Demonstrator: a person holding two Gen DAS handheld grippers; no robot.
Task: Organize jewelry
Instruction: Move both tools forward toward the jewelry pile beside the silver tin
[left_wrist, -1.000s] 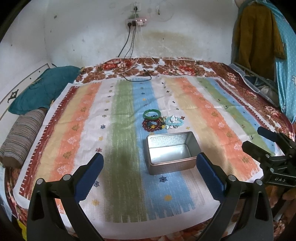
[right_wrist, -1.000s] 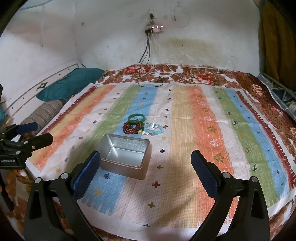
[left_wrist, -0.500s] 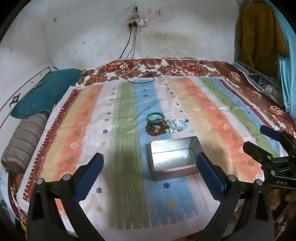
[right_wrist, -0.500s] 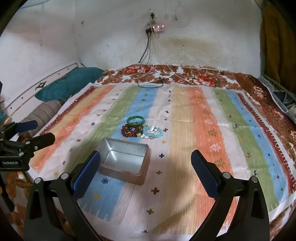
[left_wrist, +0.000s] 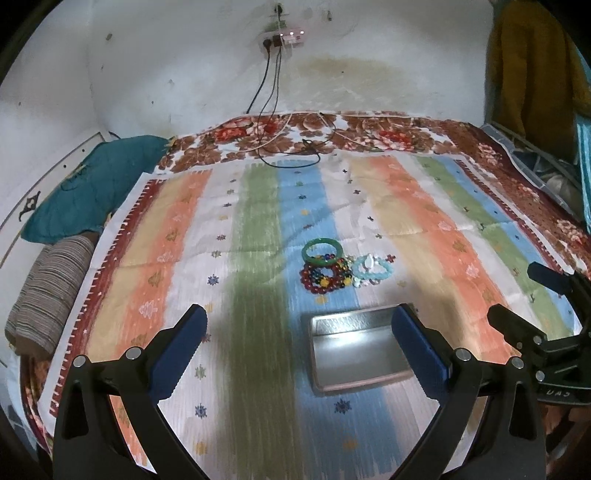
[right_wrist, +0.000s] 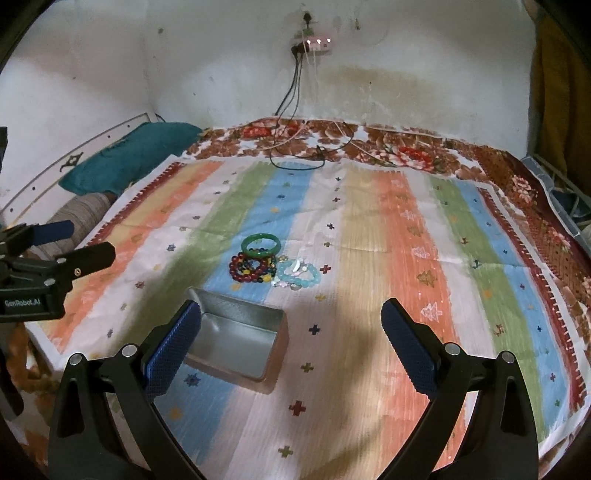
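Striped bedspread (left_wrist: 258, 229) held my empty metal tin (left_wrist: 354, 350), bracelets (right_wrist: 273, 264) lying just beyond it; both my grippers, left gripper (left_wrist: 295, 343) and right gripper (right_wrist: 291, 343), gaped wide, holding nothing.

tin (left_wrist: 356, 354) on bedspread (left_wrist: 436, 236) | 3 bracelets (left_wrist: 327, 271) clustered just behind tin | pillows (left_wrist: 92, 192) far left

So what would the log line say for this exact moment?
left tool: open, empty | right tool: open, empty | metal tin: empty | green bangle, beaded bracelets: on striped cloth behind tin
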